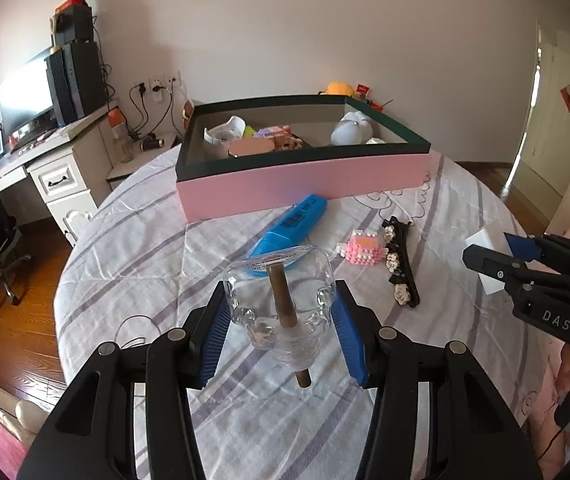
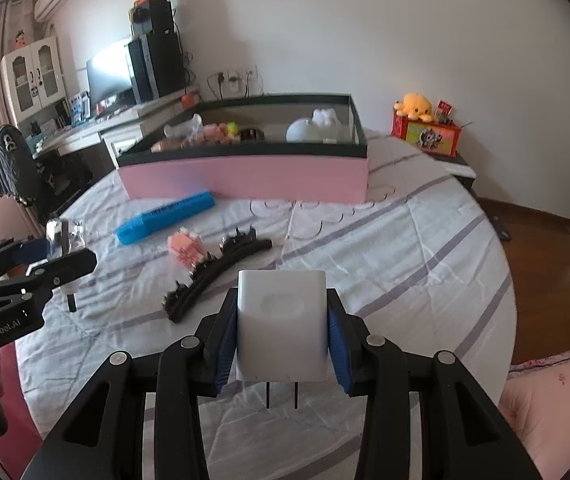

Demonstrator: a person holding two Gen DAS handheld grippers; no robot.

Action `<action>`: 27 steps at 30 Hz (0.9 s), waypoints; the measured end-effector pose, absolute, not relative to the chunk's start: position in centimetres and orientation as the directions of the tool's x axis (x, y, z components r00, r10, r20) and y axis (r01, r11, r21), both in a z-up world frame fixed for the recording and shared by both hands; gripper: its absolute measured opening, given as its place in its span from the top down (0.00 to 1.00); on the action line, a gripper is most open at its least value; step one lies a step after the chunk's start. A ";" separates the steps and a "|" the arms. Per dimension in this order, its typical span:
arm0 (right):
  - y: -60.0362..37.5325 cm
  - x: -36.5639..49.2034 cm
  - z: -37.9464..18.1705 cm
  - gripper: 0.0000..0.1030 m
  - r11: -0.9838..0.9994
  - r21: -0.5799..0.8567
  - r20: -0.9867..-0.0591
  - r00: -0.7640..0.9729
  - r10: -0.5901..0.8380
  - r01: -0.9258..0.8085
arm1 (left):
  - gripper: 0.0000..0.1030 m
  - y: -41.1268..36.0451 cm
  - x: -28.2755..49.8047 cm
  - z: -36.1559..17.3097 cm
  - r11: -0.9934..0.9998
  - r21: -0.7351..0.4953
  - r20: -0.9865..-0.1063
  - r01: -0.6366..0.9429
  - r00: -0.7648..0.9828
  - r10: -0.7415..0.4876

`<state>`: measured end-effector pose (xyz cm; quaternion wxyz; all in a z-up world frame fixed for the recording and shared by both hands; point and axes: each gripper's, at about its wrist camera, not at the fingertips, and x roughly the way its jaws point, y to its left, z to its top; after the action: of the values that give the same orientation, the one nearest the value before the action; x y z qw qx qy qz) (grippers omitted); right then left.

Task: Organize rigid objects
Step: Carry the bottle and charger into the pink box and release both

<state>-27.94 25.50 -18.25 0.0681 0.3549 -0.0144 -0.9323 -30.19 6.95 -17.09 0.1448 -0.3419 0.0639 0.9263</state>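
Left gripper [image 1: 281, 320]: fingers clamped on a clear bottle [image 1: 281, 300] with a brown stick through it, held above the bed [image 1: 133, 248]. 
Right gripper [image 2: 283, 340]: fingers clamped on a white charger [image 2: 281, 328], prongs down, off the bed. 
On bed: blue highlighter [image 1: 289, 224], pink block toy [image 1: 363, 250], black hair clip [image 1: 399, 268]. 
Behind them: pink box [image 1: 301, 182], partly filled.

Box contents [image 2: 213, 134] partly hidden, blurred
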 end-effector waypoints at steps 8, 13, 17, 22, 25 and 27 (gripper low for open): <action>25.1 -25.8 -15.1 0.60 -0.990 0.069 -0.598 -0.789 -0.141 0.124 | 0.51 6.0 -27.5 -13.2 -0.959 0.039 -0.559 -0.282 -0.801 0.213; 24.4 -24.2 -12.4 0.60 -0.988 0.053 -0.540 -0.829 -0.148 0.142 | 0.51 5.5 -25.9 -10.9 -0.962 0.069 -0.505 -0.263 -0.841 0.193; 23.7 -23.1 -10.2 0.60 -0.987 0.032 -0.498 -0.854 -0.152 0.157 | 0.51 5.1 -24.6 -9.0 -0.960 0.077 -0.466 -0.269 -0.861 0.204; 22.5 -21.6 -7.4 0.60 -0.985 0.000 -0.447 -0.881 -0.157 0.175 | 0.51 4.4 -23.2 -6.9 -0.962 0.076 -0.418 -0.261 -0.885 0.207; 22.0 -20.7 -6.1 0.60 -0.984 -0.017 -0.418 -0.895 -0.156 0.180 | 0.51 3.7 -22.3 -5.6 -0.967 0.077 -0.379 -0.244 -0.904 0.198; 21.7 -20.2 -5.2 0.60 -0.983 -0.025 -0.398 -0.904 -0.159 0.184 | 0.51 3.4 -21.8 -4.8 -0.970 0.085 -0.357 -0.228 -0.916 0.184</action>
<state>-20.19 21.69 -5.16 0.0882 0.2010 0.0311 -0.9751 -21.80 3.42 -4.77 0.1056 -0.1759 0.0624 0.9767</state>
